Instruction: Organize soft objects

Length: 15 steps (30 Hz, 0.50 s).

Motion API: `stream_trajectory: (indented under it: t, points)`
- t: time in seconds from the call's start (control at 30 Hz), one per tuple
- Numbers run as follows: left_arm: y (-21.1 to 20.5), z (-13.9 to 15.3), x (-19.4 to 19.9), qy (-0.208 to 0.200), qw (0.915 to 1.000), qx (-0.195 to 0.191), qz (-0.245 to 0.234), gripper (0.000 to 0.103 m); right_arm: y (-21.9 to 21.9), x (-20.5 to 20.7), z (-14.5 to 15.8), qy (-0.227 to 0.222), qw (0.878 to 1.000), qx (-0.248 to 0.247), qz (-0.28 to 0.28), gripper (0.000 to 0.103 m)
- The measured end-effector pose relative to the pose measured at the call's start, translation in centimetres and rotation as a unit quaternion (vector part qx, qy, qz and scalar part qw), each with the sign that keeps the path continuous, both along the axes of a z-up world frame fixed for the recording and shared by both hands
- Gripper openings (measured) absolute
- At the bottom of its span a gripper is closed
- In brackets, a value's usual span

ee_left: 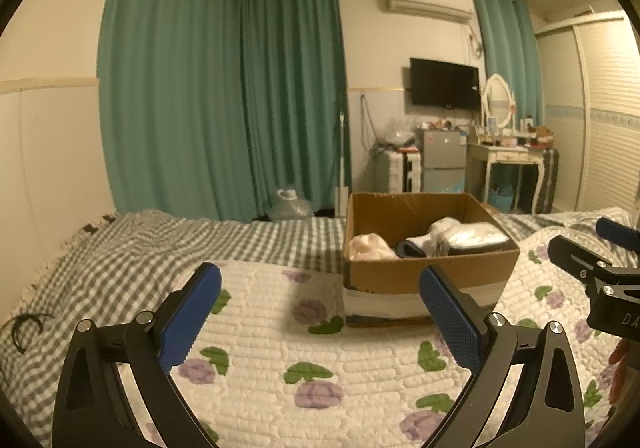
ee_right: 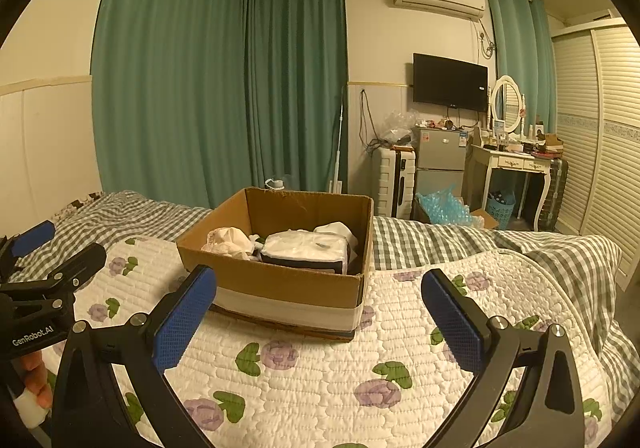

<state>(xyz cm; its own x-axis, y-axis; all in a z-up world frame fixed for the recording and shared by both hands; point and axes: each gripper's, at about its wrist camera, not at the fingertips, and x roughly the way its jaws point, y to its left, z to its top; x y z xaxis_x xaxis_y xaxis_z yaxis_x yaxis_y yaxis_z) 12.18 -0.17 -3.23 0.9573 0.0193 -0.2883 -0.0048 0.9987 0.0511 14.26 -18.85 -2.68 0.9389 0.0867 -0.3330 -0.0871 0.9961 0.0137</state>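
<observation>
A brown cardboard box (ee_left: 432, 268) (ee_right: 280, 282) sits on the flowered quilt (ee_left: 304, 364) (ee_right: 320, 368) of a bed. Inside lie a cream cloth bundle (ee_left: 370, 247) (ee_right: 229, 240), a white folded bundle (ee_left: 470, 237) (ee_right: 306, 246) and a dark-edged sock (ee_left: 412, 248). My left gripper (ee_left: 320, 282) stands open over the quilt, just left of and short of the box. My right gripper (ee_right: 320, 284) is open too, in front of the box, holding nothing. Each gripper shows at the other view's edge: the right gripper (ee_left: 600, 264), the left gripper (ee_right: 44, 268).
A grey checked sheet (ee_left: 160, 248) (ee_right: 480, 240) covers the bed beyond the quilt. Green curtains (ee_left: 224, 96) hang behind. A fridge (ee_right: 440, 160), suitcase (ee_right: 394, 180), dressing table (ee_right: 512, 164) and wall TV (ee_right: 450, 82) stand at the far right. A person's fingers (ee_right: 36, 380) show at lower left.
</observation>
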Motion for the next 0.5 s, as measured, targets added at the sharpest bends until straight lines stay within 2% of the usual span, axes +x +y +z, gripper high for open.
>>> stream_trajectory:
  t: [0.5]
  points:
    - [-0.2,-0.21,0.09,0.001,1.0,0.006,0.001,0.101,0.27,0.1,-0.23,0.004,1.0,-0.003,0.003,0.103]
